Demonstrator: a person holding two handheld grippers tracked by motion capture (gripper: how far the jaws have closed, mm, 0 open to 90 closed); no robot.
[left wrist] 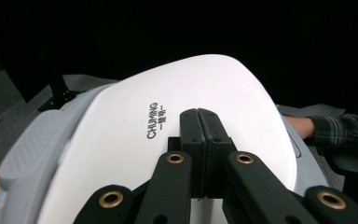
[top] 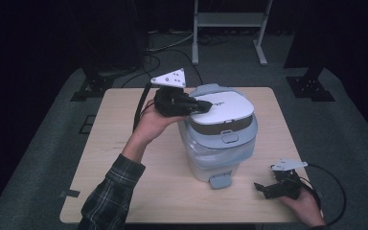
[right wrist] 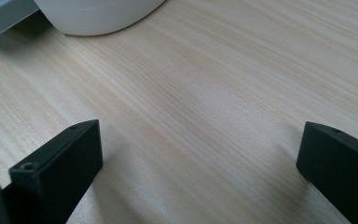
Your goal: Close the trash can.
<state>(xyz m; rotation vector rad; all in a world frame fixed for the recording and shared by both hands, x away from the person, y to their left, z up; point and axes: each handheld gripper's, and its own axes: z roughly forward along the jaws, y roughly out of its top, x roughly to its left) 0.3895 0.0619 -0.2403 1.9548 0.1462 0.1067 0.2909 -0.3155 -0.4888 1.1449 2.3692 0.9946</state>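
Pale wood-grain table [top: 124, 191] centre frame, grey carpet and dark room around. White-lidded grey plastic pedal bin [top: 220, 139] stands upright mid-table, pedal facing bottom edge. Left gripper [top: 203, 106] on lid's left side.

Left gripper view: jaws pressed together, empty, tips on white lid [left wrist: 205, 88].

Right gripper view: right gripper [right wrist: 198, 154] spread wide over bare wood, bin base upper left.

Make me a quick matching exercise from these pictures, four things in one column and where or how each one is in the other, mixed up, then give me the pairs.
Column one:
1. left claw
2. right claw
3. bin lid
4. foot pedal

Column two:
A. white, printed with the word CHUMING
B. jaws wide apart, low over bare wood near the table's front right corner
C. grey, sticking out at the base of the bin toward the person
D. jaws pressed together, tips over the top of the bin

Pairs: 1-D, 2-B, 3-A, 4-C
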